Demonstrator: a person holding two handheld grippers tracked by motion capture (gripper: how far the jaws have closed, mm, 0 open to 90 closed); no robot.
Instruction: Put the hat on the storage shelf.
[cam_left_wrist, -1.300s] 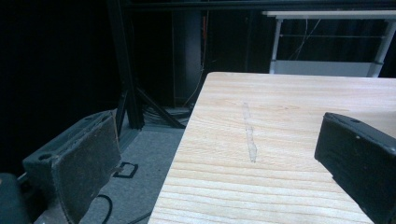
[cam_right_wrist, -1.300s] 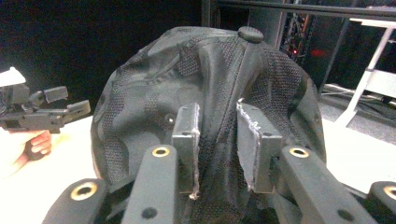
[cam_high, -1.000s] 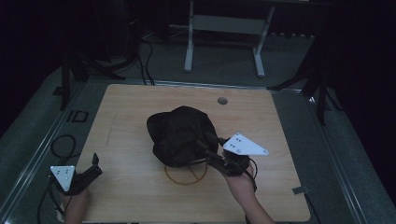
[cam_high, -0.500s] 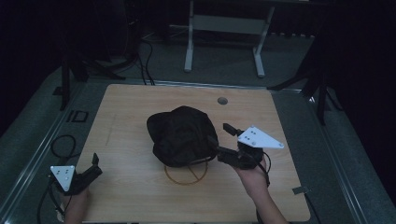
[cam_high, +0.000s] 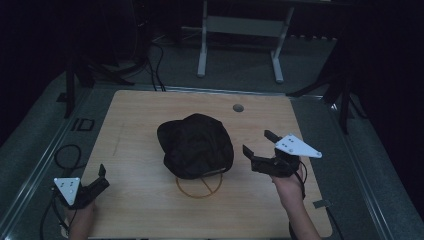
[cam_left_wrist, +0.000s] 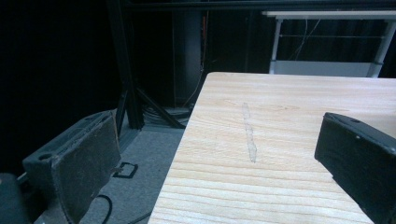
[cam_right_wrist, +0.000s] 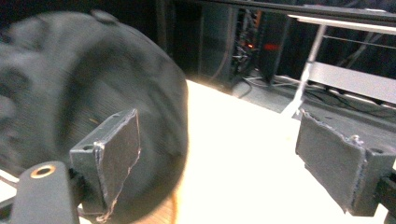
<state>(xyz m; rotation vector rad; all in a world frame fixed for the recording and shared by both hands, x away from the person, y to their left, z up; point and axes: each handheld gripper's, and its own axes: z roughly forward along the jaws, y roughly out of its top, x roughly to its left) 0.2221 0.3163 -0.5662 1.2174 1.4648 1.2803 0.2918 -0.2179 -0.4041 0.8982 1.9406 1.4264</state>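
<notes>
High view: wooden table (cam_high: 145, 125), light top, dark floor all round. Black cap (cam_high: 196, 145) sits near the table's middle, slightly toward the person. A thin ring-shaped cord (cam_high: 199, 186) lies on the wood just in front of it, partly under the cap's near edge. Small round grommet (cam_high: 238, 107) near the far edge, well apart from the cap. Right gripper (cam_high: 260, 149) is held right of the cap, near it but not touching, jaws apart, nothing between them; bare wood between cap and gripper. Right hand (cam_high: 289, 189) comes in from the bottom, over the table's right part. Left gripper (cam_high: 102, 178) is at the near left corner, jaws apart and empty, well apart from the cap. Wide open wood on the left half and along the far edge. Table's right edge lies just beyond the right gripper. Grey frame legs (cam_high: 240, 37) stand on the floor behind the table.

Left gripper view: jaws spread wide, nothing held. One jaw hangs over the floor off the table's left edge, the other over the wood. Table edge (cam_left_wrist: 184, 135) runs away between them. Faint pale streak (cam_left_wrist: 249, 133) on the bare wood ahead.

Right gripper view: blurred. Jaws apart, empty. Cap (cam_right_wrist: 70, 107) bulks just behind one jaw; contact cannot be told. Bright bare tabletop (cam_right_wrist: 233, 158) fills the gap between the jaws, floor past the far edge.
</notes>
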